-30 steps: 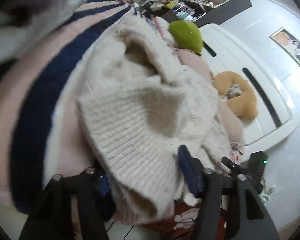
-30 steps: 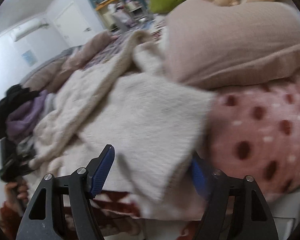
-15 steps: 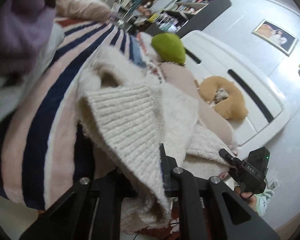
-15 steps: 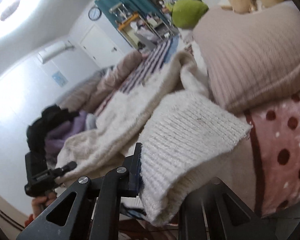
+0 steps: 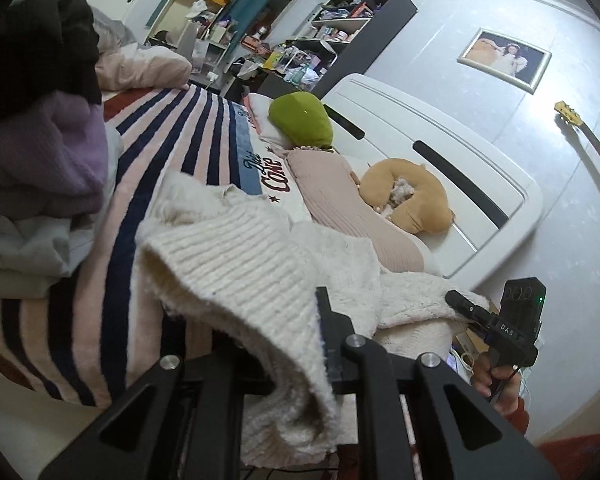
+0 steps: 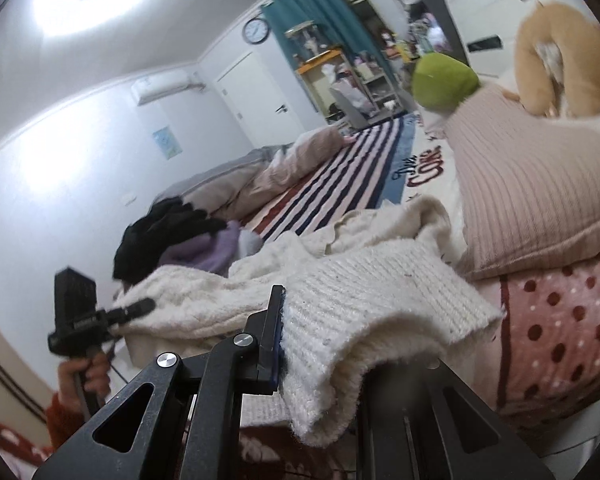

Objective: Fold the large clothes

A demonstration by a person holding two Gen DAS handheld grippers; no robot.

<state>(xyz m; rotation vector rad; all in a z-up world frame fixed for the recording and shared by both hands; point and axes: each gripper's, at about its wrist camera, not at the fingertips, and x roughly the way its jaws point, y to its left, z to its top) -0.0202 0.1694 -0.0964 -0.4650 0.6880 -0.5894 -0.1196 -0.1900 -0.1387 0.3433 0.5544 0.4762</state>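
I hold one cream knit sweater (image 5: 236, 264) with two grippers. My left gripper (image 5: 300, 344) has just closed its jaws and now pinches a ribbed edge of that sweater; my right gripper (image 6: 300, 344) has done the same on another ribbed edge (image 6: 380, 308). The knit droops over both sets of fingers, and the rest of the sweater sags back onto the striped blanket (image 5: 172, 140).

Around the sweater I count one pink ribbed pillow (image 5: 340, 196) just beyond it, one green cushion (image 5: 300, 120) and one tan neck pillow (image 5: 408, 196) farther toward the white headboard (image 5: 440, 152), and one heap of purple and black clothes (image 5: 44, 128) to its far side. Between the heap and the sweater the stripes lie bare. The sweater's held edges hang past the bed's near side.

Only the left view shows the framed picture (image 5: 504, 58) and guitar neck (image 5: 588, 140); only the right view shows the wall clock (image 6: 256, 30), the door (image 6: 256, 92) and the polka-dot cover (image 6: 560, 320) under the pillow.
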